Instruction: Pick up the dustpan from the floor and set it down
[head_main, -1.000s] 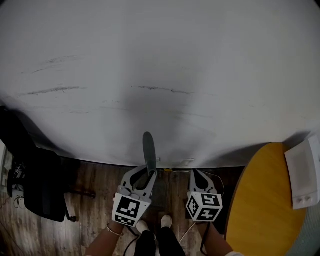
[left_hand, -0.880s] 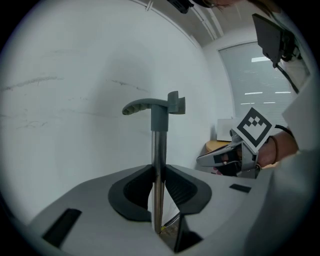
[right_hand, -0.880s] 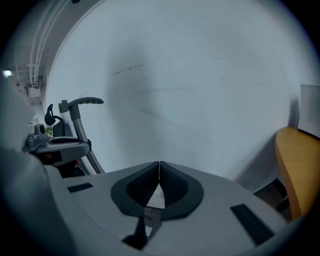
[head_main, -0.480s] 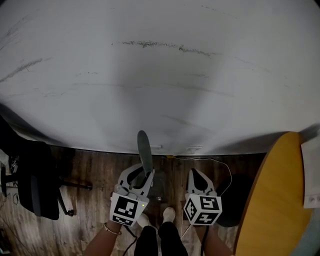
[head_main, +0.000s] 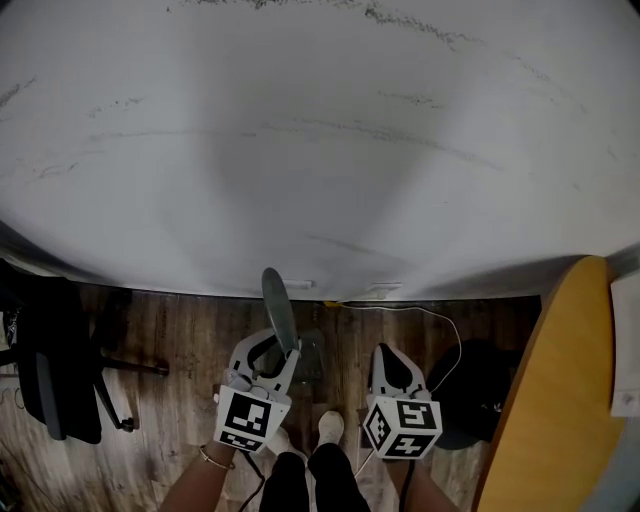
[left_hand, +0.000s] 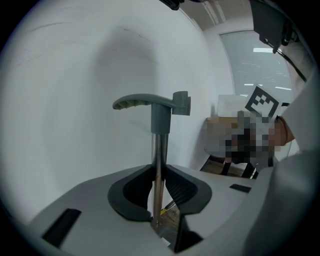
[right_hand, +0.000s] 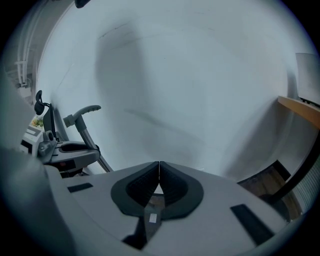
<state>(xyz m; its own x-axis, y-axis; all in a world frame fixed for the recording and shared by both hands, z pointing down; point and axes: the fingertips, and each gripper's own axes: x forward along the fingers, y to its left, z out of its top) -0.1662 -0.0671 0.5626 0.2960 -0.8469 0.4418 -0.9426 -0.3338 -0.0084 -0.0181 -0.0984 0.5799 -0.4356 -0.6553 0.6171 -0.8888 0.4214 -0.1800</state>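
The dustpan has a thin metal pole (left_hand: 159, 165) topped by a grey curved handle (left_hand: 150, 102). My left gripper (left_hand: 159, 202) is shut on that pole, which stands upright between the pads. In the head view the handle (head_main: 277, 305) rises above the left gripper (head_main: 272, 352), and the grey pan (head_main: 311, 358) hangs just to its right, low over the wooden floor. My right gripper (head_main: 392, 362) hovers beside it, shut with nothing in it. Its pads (right_hand: 159, 182) meet in the right gripper view, where the dustpan handle (right_hand: 82, 112) shows at the left.
A white wall fills the upper part of the head view. A black office chair (head_main: 50, 370) stands at the left and a round wooden table (head_main: 565, 400) at the right. A cable (head_main: 420, 312) and a dark object (head_main: 478, 390) lie on the floor near the wall. The person's feet (head_main: 326, 428) are below the grippers.
Both grippers have sunk toward the floor, the left one carrying the dustpan down with it. More floor shows now, and the wall's foot sits higher in the picture.
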